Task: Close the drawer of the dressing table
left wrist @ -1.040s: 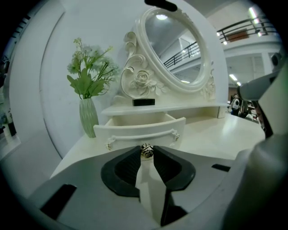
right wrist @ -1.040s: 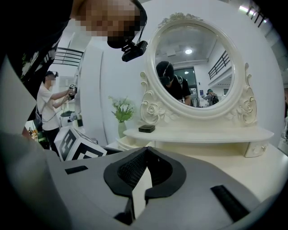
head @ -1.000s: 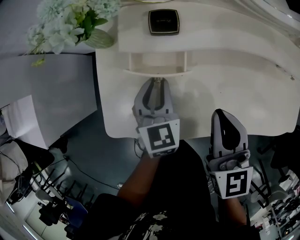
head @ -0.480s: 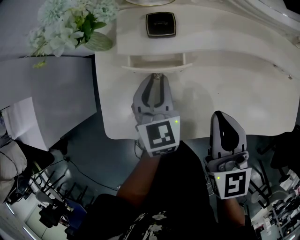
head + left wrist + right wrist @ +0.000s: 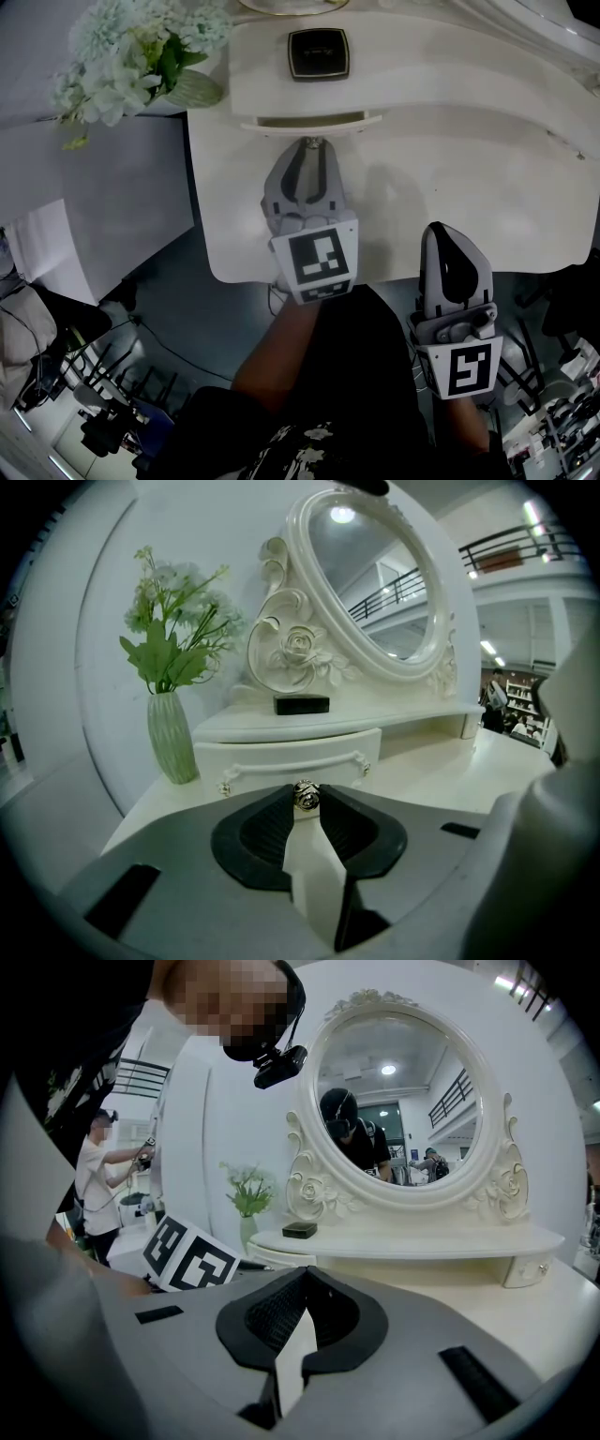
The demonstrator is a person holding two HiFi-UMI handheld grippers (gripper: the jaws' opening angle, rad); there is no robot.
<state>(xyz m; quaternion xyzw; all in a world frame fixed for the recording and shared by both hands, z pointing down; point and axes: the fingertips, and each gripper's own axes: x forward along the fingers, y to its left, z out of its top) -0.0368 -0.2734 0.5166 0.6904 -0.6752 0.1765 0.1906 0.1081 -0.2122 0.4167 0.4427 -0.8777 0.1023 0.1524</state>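
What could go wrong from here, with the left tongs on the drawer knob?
The left tongs grip the small round knob only at their tips, so it might slip out. The drawer is not fully in; an off-centre push could jam it. The vase stands close on the left, so a sideways slip might hit it.

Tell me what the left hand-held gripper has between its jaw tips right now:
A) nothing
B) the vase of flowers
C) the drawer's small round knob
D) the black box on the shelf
C: the left gripper view shows the left hand-held gripper with its jaws closed on the small round knob at the front of the drawer.
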